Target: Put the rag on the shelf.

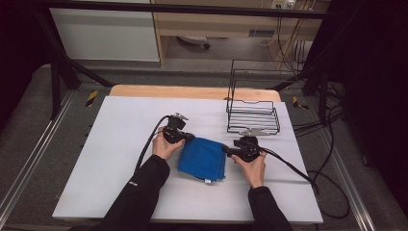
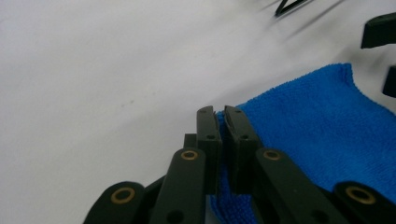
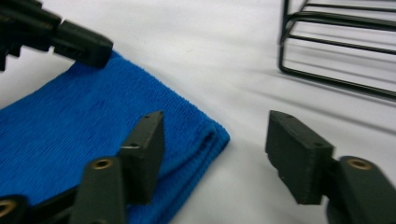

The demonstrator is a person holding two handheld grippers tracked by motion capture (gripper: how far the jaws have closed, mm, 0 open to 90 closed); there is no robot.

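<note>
Cloth (image 1: 204, 157) — blue, folded into a thick pad, lying flat on the white tabletop (image 1: 120, 144) between the two hands, its small white tag at the near edge. Left gripper (image 1: 187, 136) sits at the far-left corner; in the left gripper view its jaws are pressed together with the blue edge (image 2: 299, 126) pinched between them. Right gripper (image 1: 227, 150) is at the far-right corner; in the right gripper view its jaws stand spread, one over the cloth (image 3: 84, 121), the other over bare tabletop, straddling the folded corner without gripping it.

Judgement: step in hand is taking the second corner so the cloth can be lifted or folded by both. To do it well — slide the right jaws further onto the corner so all layers sit between them, then close; a shallow bite would likely catch only the top layer and let the fold open. Keep the left pinch steady and low meanwhile, so the cloth does not drag.

Wire rack (image 1: 252, 115) stands behind the right hand, near but apart — worth clearing on any lift.
</note>
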